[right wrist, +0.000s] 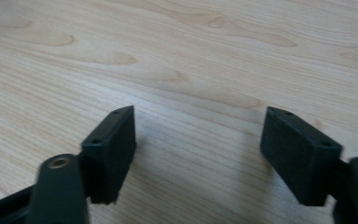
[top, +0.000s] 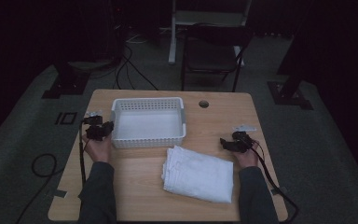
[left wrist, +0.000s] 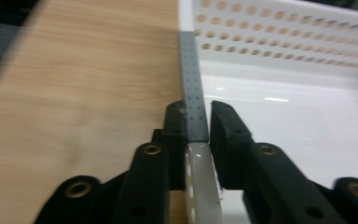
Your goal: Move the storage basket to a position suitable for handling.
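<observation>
A white perforated basket (top: 119, 122) stands on the wooden table (top: 135, 186), empty inside. My left gripper (top: 106, 130) is at the basket's left wall. In the left gripper view its jaws are shut on the grey rim (left wrist: 192, 88) of that wall, one jaw outside and one inside the basket (left wrist: 279, 42). A folded white towel (top: 199, 173) lies in front of the basket, nearer the person. My right gripper (top: 224, 143) hovers just right of the towel, low over bare wood. In the right gripper view, the right gripper (right wrist: 200, 135) is open with nothing between its jaws.
A round cable hole (top: 203, 104) sits in the table top behind the basket. A dark chair (top: 212, 56) and stand legs are on the floor beyond the table. Cables trail from both grippers off the table's sides.
</observation>
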